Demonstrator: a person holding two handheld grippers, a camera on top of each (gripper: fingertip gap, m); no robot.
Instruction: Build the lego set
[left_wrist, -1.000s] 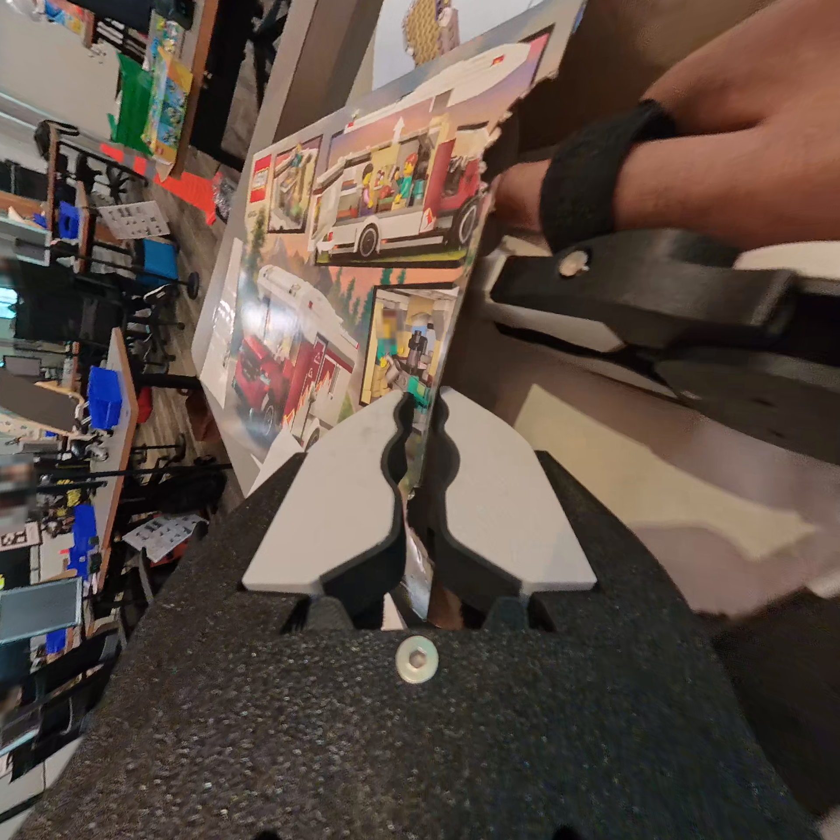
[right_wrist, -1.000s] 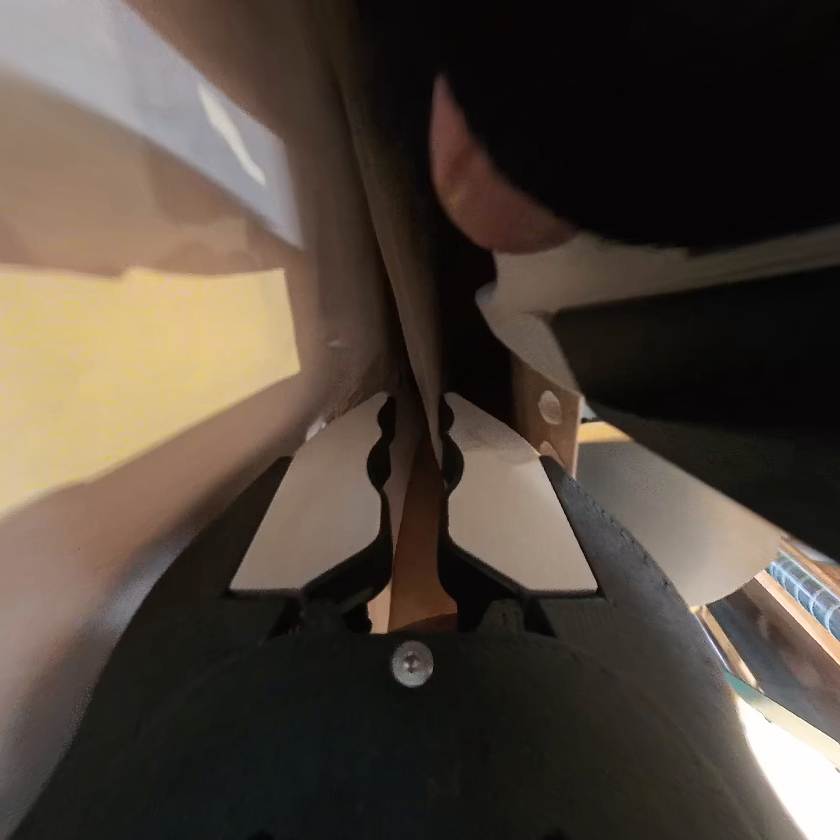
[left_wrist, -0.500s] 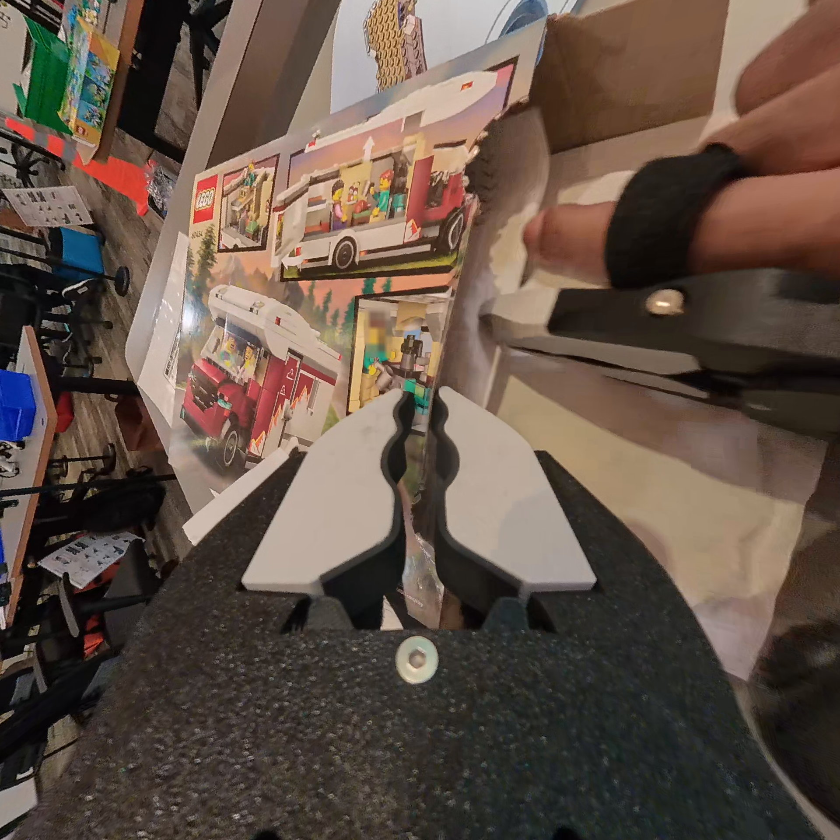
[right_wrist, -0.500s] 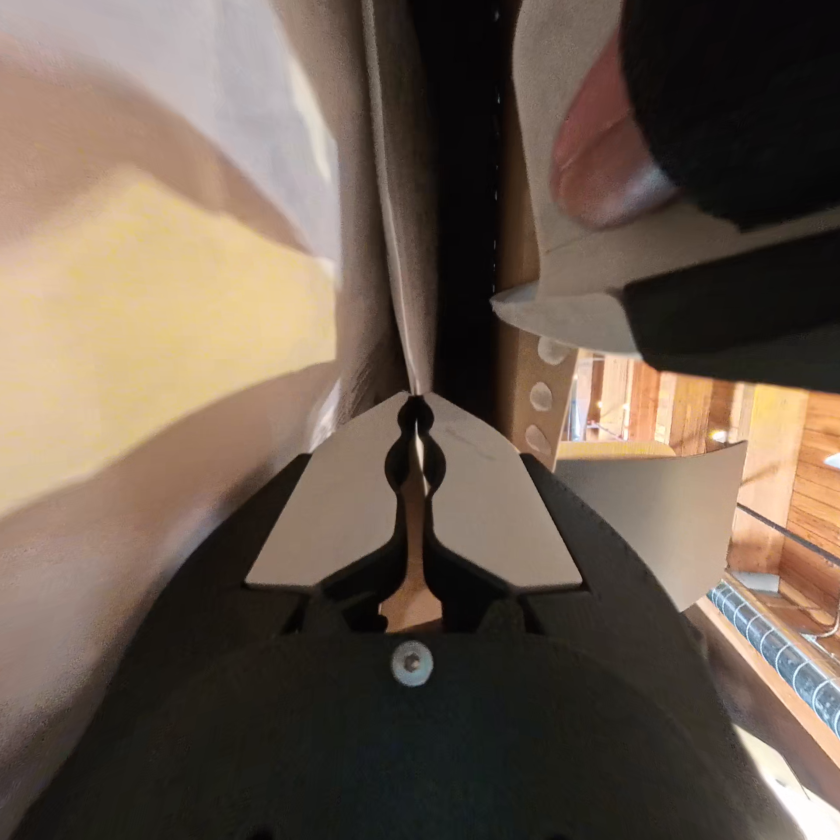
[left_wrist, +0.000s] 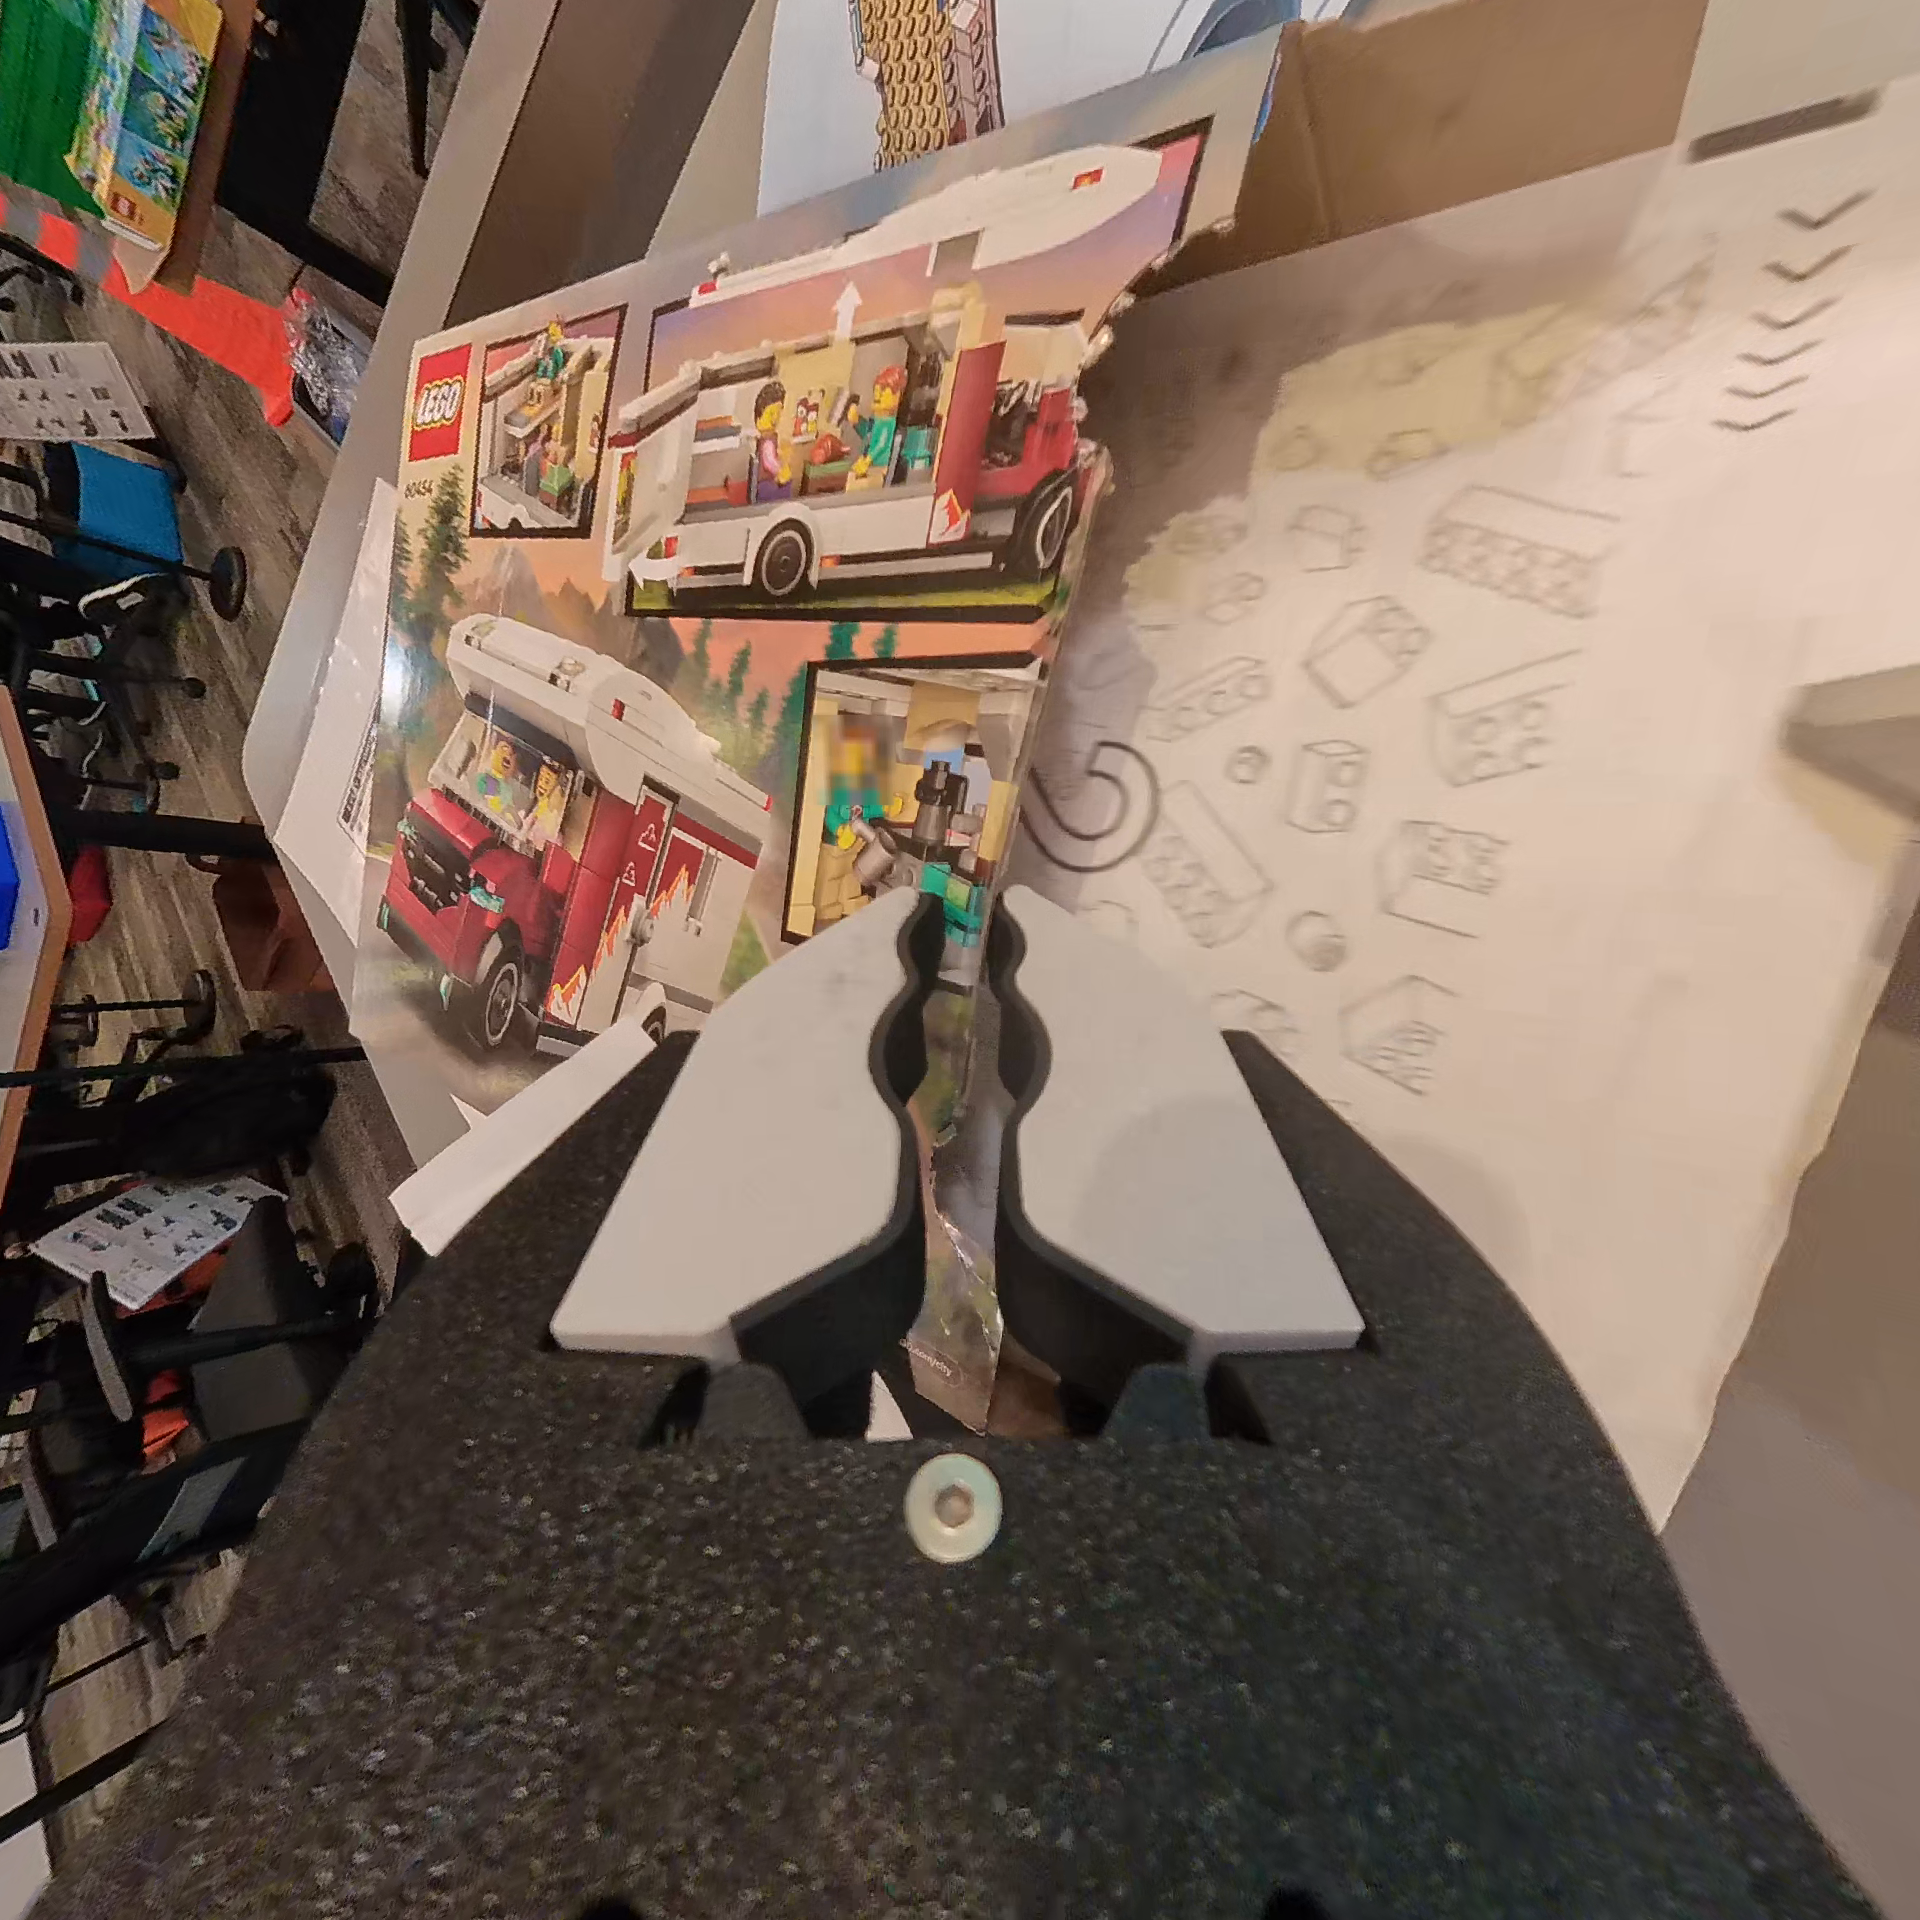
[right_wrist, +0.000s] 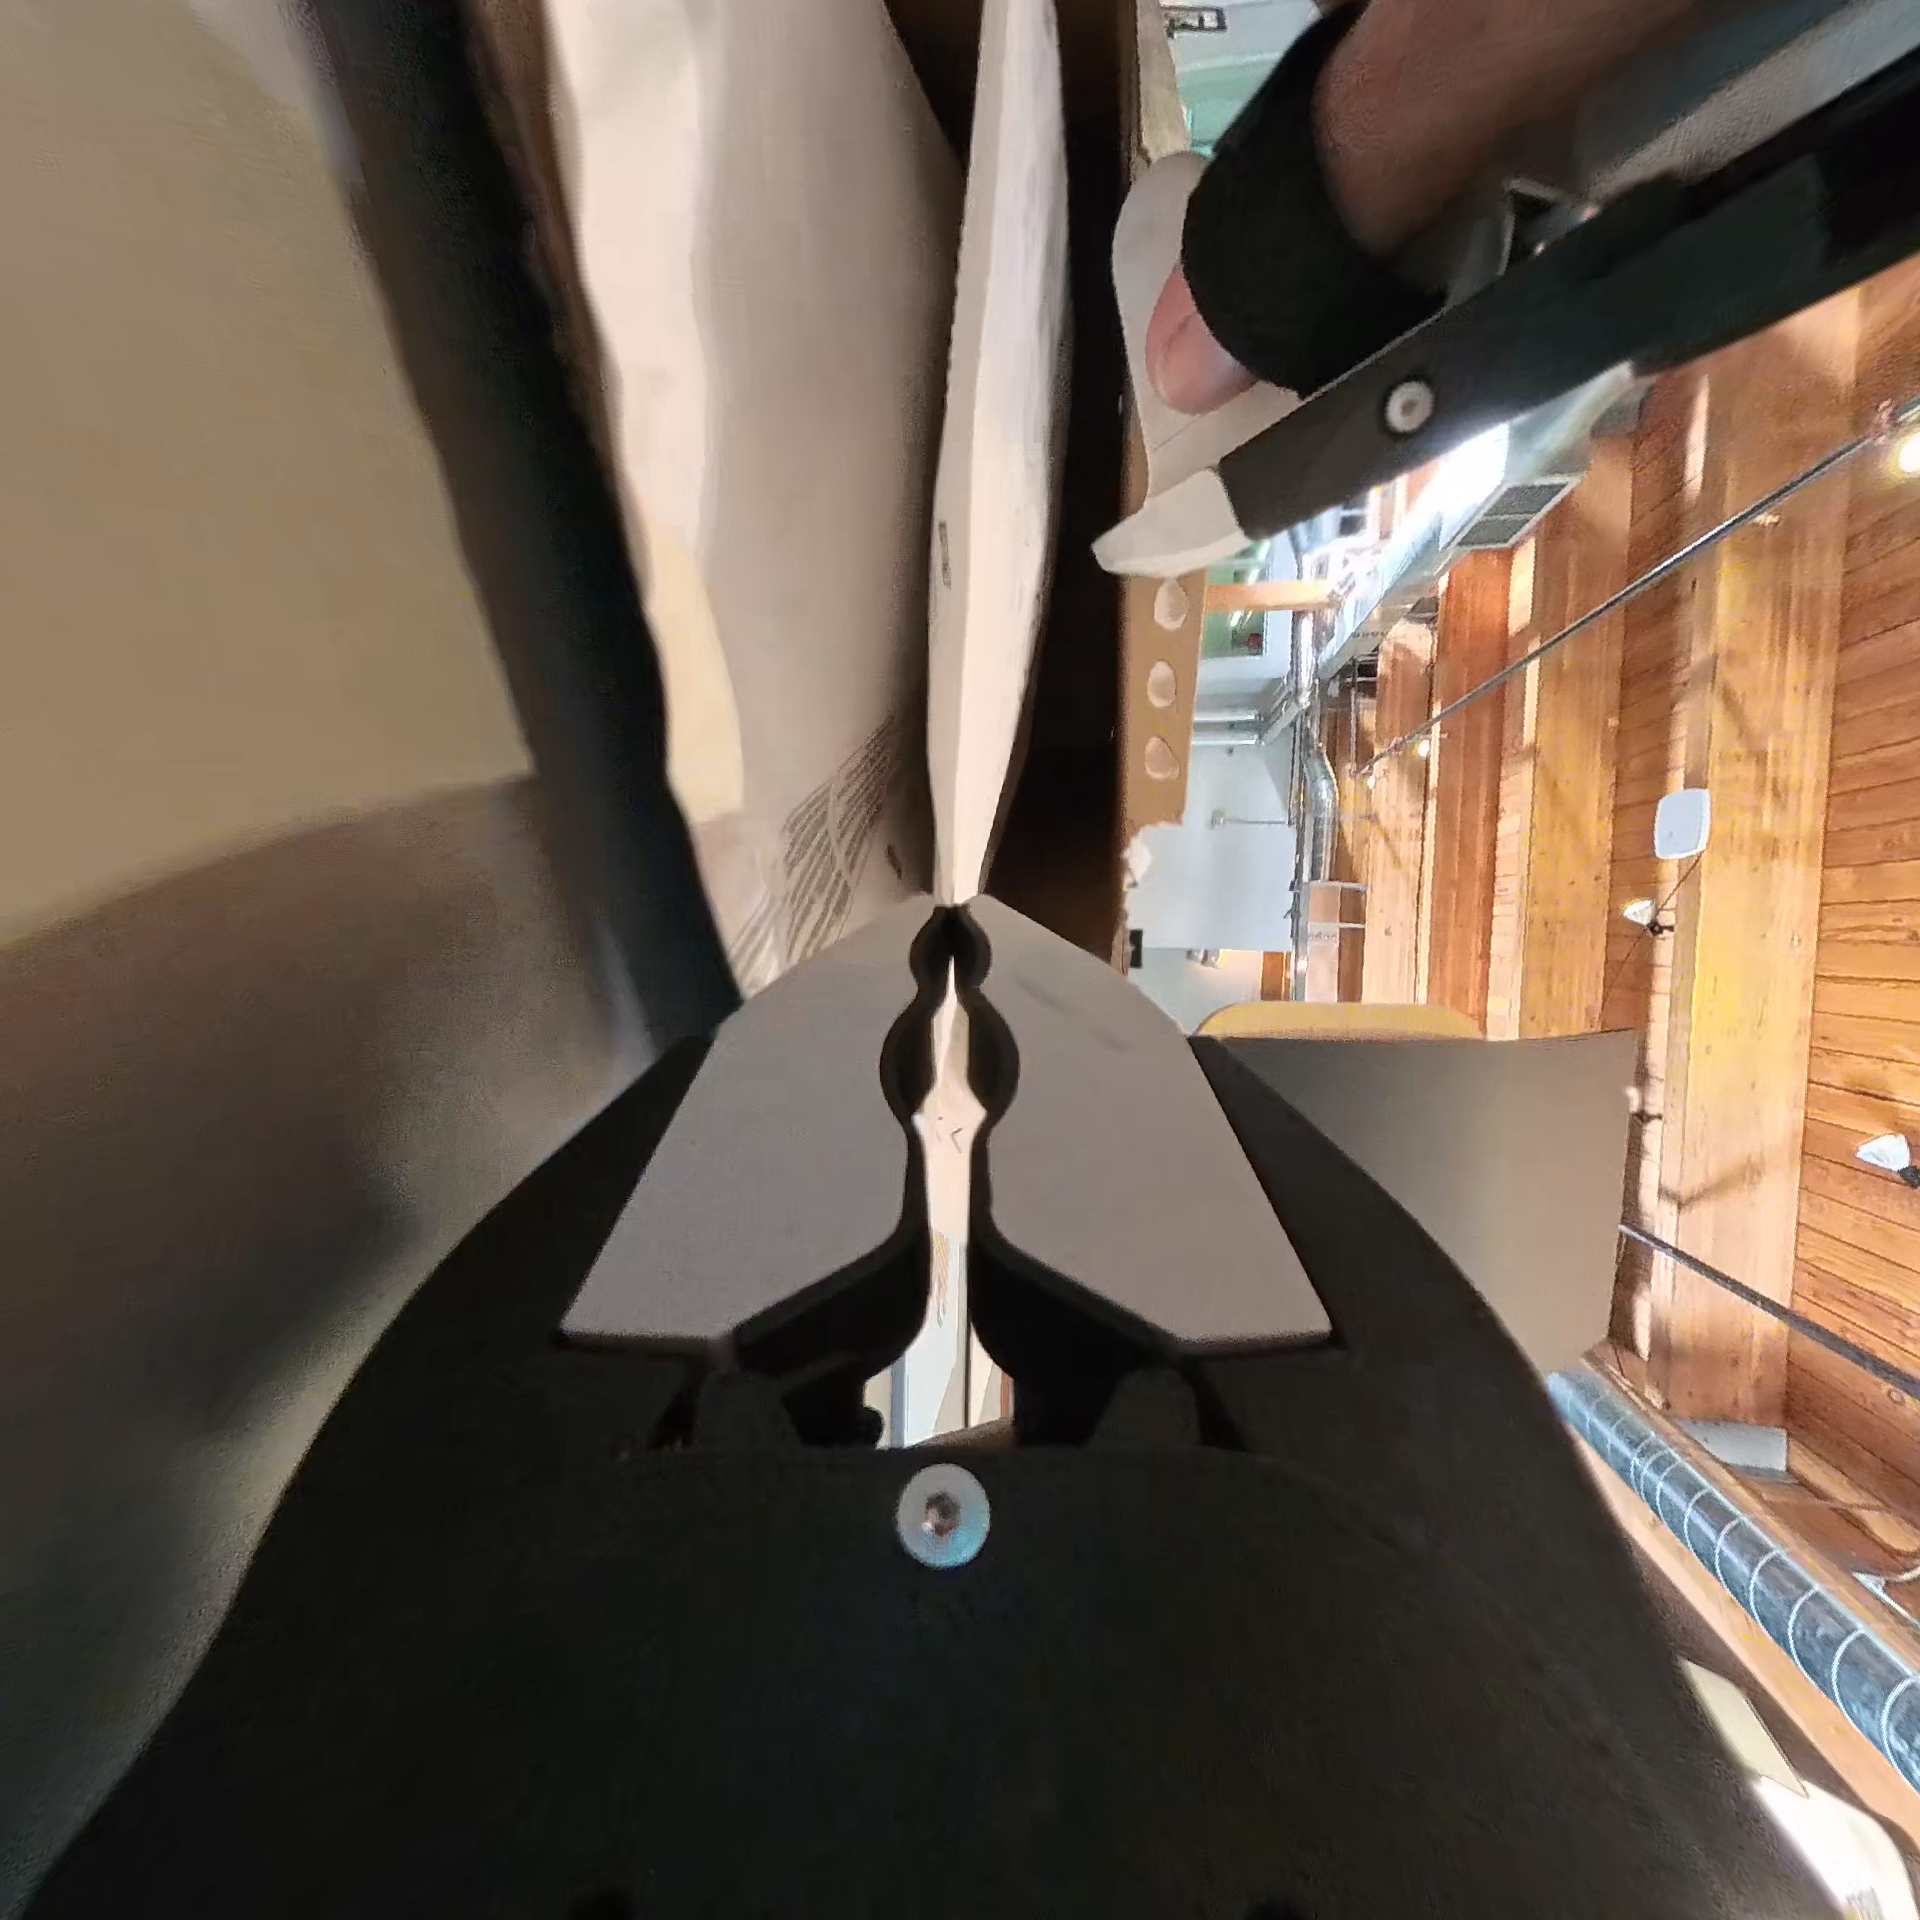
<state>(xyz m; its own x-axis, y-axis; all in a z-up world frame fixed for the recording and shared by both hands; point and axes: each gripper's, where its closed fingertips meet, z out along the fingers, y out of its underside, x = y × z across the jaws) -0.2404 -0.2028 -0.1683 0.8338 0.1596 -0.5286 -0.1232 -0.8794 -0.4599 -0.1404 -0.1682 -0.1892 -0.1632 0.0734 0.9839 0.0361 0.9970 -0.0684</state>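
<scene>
Left gripper (left_wrist: 961, 914): jaws narrowly apart w/ the cut edge of a printed toy box panel (left_wrist: 727, 582) standing between them; pad contact cannot be told. Panel runs up and left from the fingertips; white paper bag (left_wrist: 1455, 727) w/ brick outlines lies just right of it, brown cardboard flap (left_wrist: 1455, 114) above. Right gripper (right_wrist: 954, 914): closed on a thin fold of white paper (right_wrist: 997, 520), tips pinching its lower end; sheet rises straight ahead. Upper right: a hand (right_wrist: 1299, 260) w/ black finger strap on the other gripper.
</scene>
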